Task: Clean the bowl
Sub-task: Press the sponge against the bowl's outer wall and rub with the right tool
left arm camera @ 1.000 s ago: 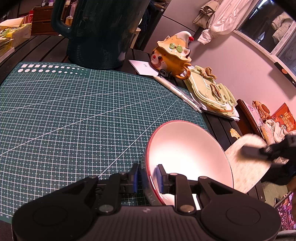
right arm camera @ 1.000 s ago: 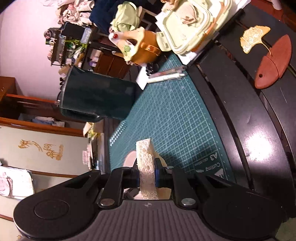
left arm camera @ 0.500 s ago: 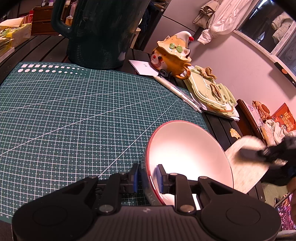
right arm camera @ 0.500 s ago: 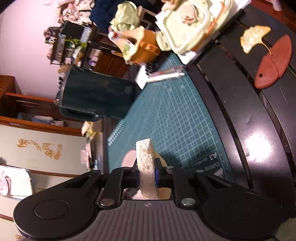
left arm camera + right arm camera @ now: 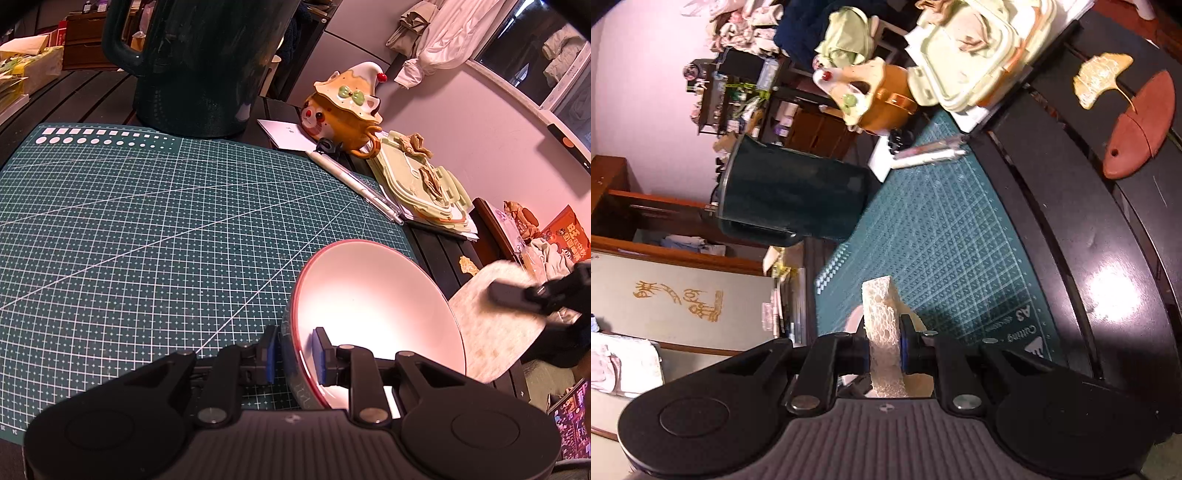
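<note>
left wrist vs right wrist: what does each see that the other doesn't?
Left wrist only: left tongs clamped on the bowl rim, its whole pale inside showing, and the sponge's broad face.
Right wrist only: right tongs pinching the sponge edge-on, the reddish fish-shaped piece, and the mat's printed corner.
Both: cutting mat, dark jug, cat mug, pen.

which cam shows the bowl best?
Left wrist. The bowl fills the lower right there, tilted, its pale inside and red rim open to view, with the left gripper shut on its rim. The right wrist view shows only a pale sliver of it behind the sponge held in the right gripper.
</note>
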